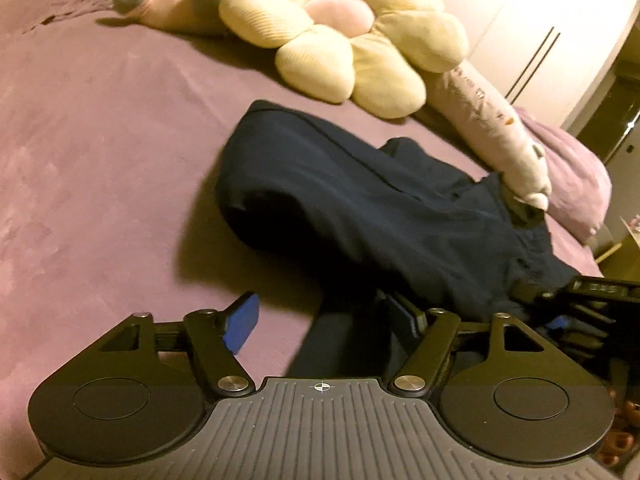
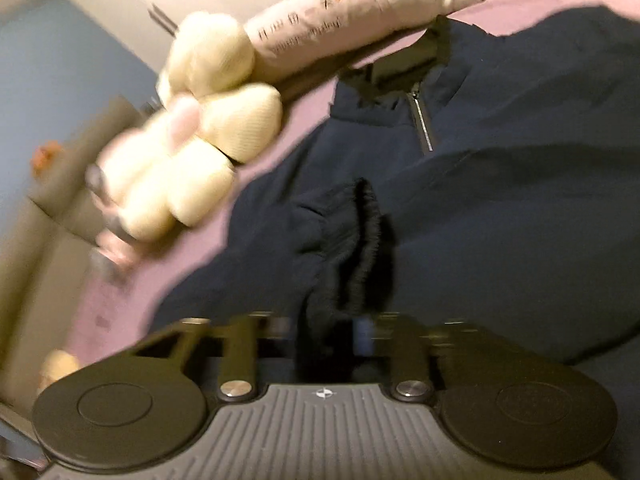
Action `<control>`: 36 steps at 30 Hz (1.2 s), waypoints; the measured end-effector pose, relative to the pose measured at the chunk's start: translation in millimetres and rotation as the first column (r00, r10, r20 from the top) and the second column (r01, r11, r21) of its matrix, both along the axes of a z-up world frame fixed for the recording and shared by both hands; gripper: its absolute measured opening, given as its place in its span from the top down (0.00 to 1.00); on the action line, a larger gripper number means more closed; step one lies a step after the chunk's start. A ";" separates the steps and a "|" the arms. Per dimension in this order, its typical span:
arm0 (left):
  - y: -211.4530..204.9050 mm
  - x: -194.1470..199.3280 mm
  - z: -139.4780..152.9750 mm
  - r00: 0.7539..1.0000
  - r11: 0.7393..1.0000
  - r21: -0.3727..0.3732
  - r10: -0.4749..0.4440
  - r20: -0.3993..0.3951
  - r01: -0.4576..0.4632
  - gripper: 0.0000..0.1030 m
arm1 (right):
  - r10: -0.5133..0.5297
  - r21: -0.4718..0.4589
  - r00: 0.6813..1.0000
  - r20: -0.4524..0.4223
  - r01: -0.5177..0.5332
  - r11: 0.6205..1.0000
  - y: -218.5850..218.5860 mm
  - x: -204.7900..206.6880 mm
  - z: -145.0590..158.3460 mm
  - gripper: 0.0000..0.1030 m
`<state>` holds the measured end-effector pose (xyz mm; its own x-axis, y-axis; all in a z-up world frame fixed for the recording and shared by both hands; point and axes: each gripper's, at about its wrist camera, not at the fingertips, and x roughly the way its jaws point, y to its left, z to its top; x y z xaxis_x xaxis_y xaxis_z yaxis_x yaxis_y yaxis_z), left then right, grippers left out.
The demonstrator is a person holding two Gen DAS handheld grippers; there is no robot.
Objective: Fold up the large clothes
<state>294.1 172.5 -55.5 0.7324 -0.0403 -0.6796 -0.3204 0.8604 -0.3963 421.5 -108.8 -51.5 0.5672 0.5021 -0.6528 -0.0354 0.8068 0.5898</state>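
Right wrist: right claw (image 2: 340, 326) pinching navy jacket (image 2: 500, 200) cuff, collar pointing away; left claw (image 1: 324, 320) spread, empty.

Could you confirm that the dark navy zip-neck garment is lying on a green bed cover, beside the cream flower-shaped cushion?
Not quite: the bed cover is purple, not green, as the left wrist view shows. The rest holds: the dark navy zip-neck garment lies on it, beside the cream flower-shaped cushion.

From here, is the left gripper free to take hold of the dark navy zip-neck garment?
Probably yes. The left gripper is open, with the dark navy zip-neck garment lying partly between its fingers on the purple bedsheet; nothing blocks it.
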 end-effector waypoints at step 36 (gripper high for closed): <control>-90.5 28.8 28.3 0.970 0.968 0.079 -0.241 0.039 0.237 0.29 | -0.346 -0.056 0.926 0.148 0.358 0.932 -217.1 -98.5 4.1 0.41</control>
